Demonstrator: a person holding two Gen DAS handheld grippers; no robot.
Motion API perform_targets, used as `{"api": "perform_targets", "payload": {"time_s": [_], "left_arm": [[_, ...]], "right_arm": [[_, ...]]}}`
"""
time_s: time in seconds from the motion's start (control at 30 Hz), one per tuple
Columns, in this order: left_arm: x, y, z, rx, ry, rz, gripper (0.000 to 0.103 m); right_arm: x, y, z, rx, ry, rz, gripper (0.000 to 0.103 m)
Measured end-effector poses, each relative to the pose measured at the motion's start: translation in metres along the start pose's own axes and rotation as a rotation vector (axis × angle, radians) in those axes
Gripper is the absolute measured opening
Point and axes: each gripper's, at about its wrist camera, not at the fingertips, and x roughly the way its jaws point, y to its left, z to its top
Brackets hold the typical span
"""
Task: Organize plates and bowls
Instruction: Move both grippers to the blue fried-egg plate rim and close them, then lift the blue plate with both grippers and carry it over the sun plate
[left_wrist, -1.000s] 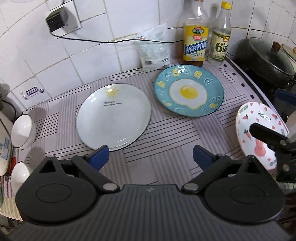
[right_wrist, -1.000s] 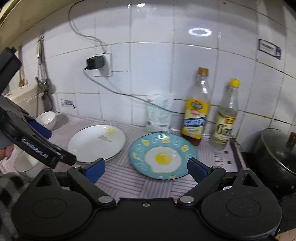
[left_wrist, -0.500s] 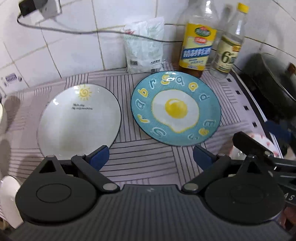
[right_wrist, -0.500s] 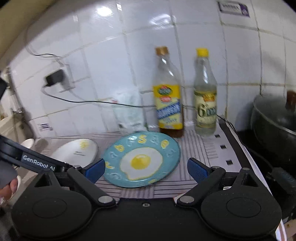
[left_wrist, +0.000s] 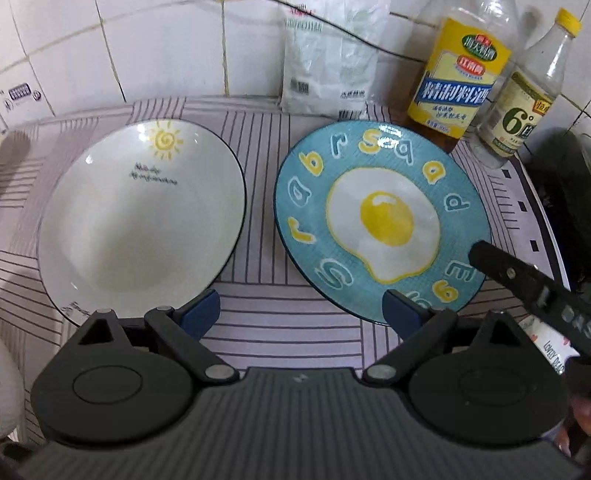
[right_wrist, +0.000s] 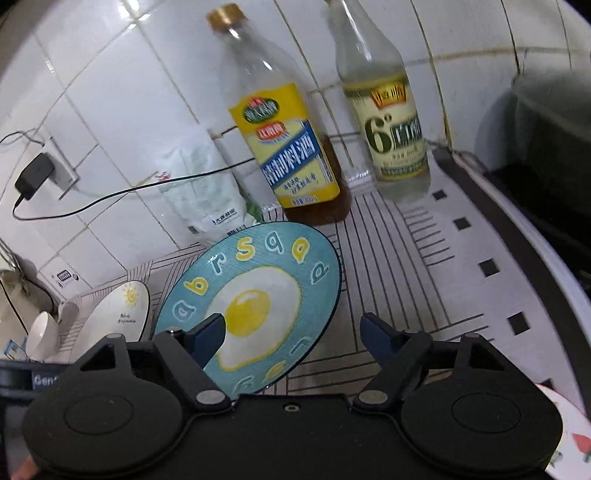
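A white plate with a sun drawing (left_wrist: 142, 218) and a blue fried-egg plate (left_wrist: 380, 221) lie side by side on the striped mat. My left gripper (left_wrist: 301, 314) is open and empty, just in front of the gap between them. My right gripper (right_wrist: 291, 334) is open and empty, low over the blue plate's (right_wrist: 255, 306) near right rim. The white plate (right_wrist: 118, 317) and a small white bowl (right_wrist: 42, 332) show at the left of the right wrist view. A pink patterned plate (right_wrist: 569, 435) peeks in at the lower right.
A cooking-wine bottle (left_wrist: 461, 70), a vinegar bottle (left_wrist: 524, 99) and a white bag (left_wrist: 328, 62) stand against the tiled wall behind the plates. A dark pot (right_wrist: 550, 122) sits at the right. A charger and cable (right_wrist: 33, 177) hang on the wall.
Both grippers have moved forward and lower toward the plates. The right gripper has swung over the blue plate's right side. Both have stayed open.
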Motion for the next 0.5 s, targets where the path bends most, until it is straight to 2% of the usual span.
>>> {"api": "perform_targets", "payload": {"time_s": [0.1,0.2,0.27,0.33,0.43,0.5], "left_arm": [[0.006,-0.001,0.001,-0.004,0.018,-0.008,0.095],[0.014,-0.001,0.004,-0.020,0.034,-0.018,0.088],[0.018,-0.003,0.005,-0.014,0.042,-0.021,0.075],[0.023,-0.004,0.006,-0.012,0.042,-0.020,0.072],[0.030,-0.001,0.008,-0.043,0.043,-0.041,0.064],[0.035,0.000,0.008,-0.058,0.030,-0.034,0.064]], "right_arm": [[0.012,-0.006,0.002,0.034,0.035,0.001,0.077],[0.021,-0.010,0.005,0.052,0.057,0.002,0.075],[0.026,-0.012,0.007,0.059,0.066,0.004,0.071],[0.030,-0.015,0.007,0.065,0.067,-0.001,0.068],[0.035,-0.020,0.008,0.094,0.078,-0.003,0.057],[0.037,-0.023,0.008,0.108,0.069,-0.005,0.050]]}}
